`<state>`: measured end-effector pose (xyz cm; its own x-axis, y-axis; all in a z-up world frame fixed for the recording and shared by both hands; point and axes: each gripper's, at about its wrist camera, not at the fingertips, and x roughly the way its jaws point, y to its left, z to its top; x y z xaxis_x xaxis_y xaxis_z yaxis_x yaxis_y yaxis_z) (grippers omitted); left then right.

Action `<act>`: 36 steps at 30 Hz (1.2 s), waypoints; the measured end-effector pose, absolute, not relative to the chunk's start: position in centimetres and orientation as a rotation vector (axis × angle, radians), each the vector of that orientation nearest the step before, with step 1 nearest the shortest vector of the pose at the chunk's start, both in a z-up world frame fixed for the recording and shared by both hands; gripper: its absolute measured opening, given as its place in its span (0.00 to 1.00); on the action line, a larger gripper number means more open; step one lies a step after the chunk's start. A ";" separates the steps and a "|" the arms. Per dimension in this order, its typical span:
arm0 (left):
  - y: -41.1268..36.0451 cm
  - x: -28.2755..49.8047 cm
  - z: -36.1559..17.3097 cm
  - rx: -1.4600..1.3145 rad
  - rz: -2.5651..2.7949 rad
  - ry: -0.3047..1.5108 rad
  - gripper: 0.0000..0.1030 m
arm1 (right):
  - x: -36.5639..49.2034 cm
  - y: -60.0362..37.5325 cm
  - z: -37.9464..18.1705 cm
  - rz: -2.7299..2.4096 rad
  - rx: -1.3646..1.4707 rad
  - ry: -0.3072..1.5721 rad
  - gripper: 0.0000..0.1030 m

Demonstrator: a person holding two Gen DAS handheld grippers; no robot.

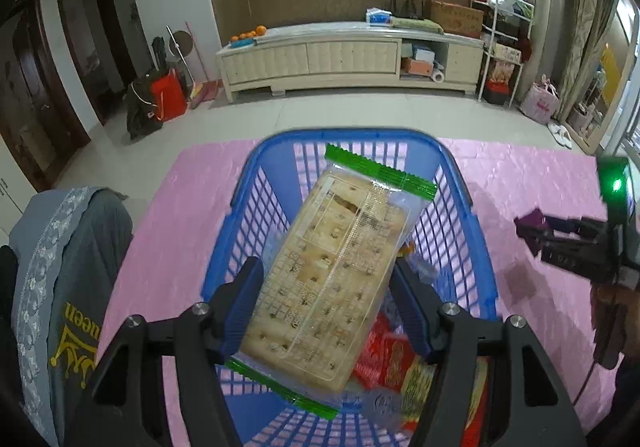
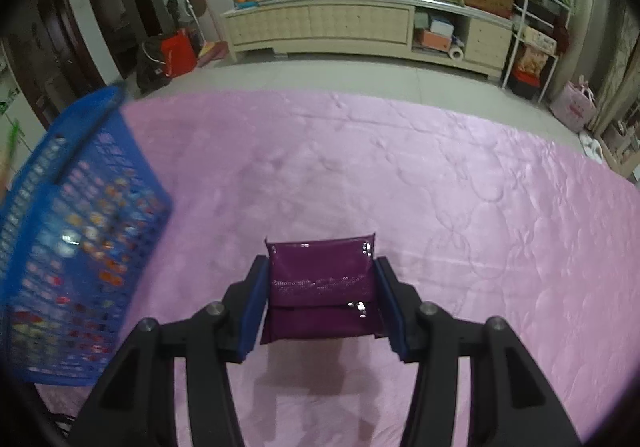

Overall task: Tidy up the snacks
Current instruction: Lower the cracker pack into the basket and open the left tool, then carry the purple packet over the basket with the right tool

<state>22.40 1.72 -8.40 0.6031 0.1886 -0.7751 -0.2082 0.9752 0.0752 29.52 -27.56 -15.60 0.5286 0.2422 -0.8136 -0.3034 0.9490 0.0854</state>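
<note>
Left gripper [image 1: 326, 301] holds a clear cracker packet [image 1: 334, 279] with green sealed ends, jaws at a middling width and pressed on its long sides, packet hanging over the blue plastic basket [image 1: 476, 247]. Long axis of the packet runs from about 7 o'clock up to 1 o'clock in the left wrist view, its far green end nearing the basket's back wall at 12 o'clock. Red and yellow snack wrappers [image 1: 394, 361] already lie in the basket bottom at 5 o'clock of the packet. Basket sits on a pink quilted cover [image 2: 440, 175]. Right gripper [image 2: 322, 307] is clamped on a small purple pouch [image 2: 322, 279], pads against its two side edges, pouch seemingly just clear of the pink cover, judging by the shadow beneath it; the basket is well off at 9 o'clock in the right wrist view. Judgement for the left: lower the crackers until the packet rests flat on the wrappers or the open basket floor at 7 o'clock, then release, since a drop from height could break the biscuits. For the right: carry the pouch level toward the basket and wait until the left gripper has cleared the rim.
</note>
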 end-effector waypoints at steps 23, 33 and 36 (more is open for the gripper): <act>-0.1 17.9 -8.7 -0.014 0.060 0.885 0.72 | 21.4 -24.2 -6.6 0.467 0.018 0.805 0.54; 0.3 14.6 -4.8 0.022 0.068 0.737 0.79 | 17.1 -21.7 -3.2 0.521 0.003 0.737 0.55; 1.2 13.9 -4.0 0.010 0.058 0.716 0.86 | 16.3 -20.9 -2.3 0.537 -0.001 0.720 0.55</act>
